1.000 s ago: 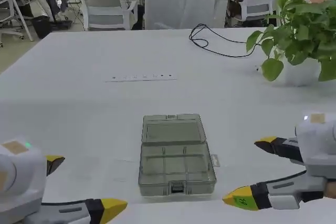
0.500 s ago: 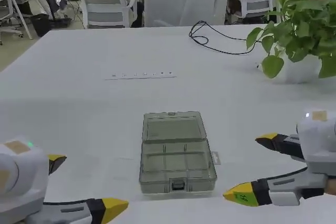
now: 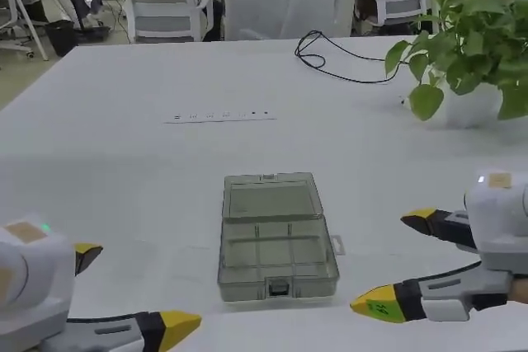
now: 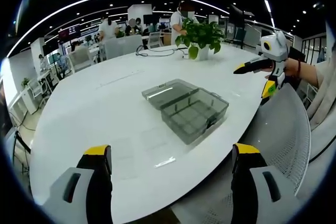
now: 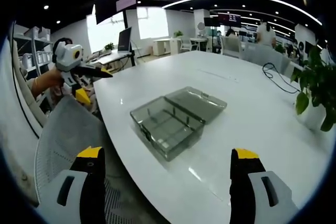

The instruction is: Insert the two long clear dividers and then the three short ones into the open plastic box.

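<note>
A smoky clear plastic box lies open at the table's near middle, its lid folded flat behind it. Thin partition lines show inside the tray, which also appears in the left gripper view. A small clear piece rests against the box's right side. Faint clear flat pieces lie on the table left of the box, hard to make out. My left gripper hovers open at the lower left, my right gripper open at the lower right. Both are empty and apart from the box.
A thin white strip lies farther back on the white table. A black cable loops at the far side. A potted plant stands at the right rear. Office chairs line the far edge.
The head camera has tilted slightly, shifting the picture. The box and both grippers hold their places.
</note>
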Demonstrator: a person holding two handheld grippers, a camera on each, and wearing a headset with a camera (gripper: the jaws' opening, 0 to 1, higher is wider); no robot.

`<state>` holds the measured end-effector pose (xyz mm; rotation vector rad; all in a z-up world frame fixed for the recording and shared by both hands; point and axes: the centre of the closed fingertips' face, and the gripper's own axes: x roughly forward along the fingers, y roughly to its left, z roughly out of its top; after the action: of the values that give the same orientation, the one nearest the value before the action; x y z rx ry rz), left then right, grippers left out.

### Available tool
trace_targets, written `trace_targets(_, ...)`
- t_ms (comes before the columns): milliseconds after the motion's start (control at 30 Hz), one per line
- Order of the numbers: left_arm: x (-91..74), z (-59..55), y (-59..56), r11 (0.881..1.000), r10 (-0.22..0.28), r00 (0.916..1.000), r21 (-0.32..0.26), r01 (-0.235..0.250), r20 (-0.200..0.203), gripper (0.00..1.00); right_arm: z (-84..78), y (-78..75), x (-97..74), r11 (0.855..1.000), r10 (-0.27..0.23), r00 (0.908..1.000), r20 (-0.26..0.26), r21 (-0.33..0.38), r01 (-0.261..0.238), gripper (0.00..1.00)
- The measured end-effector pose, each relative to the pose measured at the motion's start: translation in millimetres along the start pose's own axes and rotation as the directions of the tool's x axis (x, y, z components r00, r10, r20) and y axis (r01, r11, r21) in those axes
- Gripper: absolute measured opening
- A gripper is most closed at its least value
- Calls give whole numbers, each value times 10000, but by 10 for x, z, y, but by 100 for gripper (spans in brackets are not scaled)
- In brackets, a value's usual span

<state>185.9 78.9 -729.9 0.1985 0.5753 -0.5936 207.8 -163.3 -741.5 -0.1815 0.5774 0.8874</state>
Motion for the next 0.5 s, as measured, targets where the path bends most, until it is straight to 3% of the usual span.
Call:
trace_targets(400,-4,20,-55,9999,-116,9999,-45,116,120,97,-6,18,17,9993,60,9998,-201,-378,-68,100)
trace_targets(500,0,-3,-51,9999,-97,9999,64,97,-43,97,13,8,24,9994,35,9999,-162,-348,-40,100)
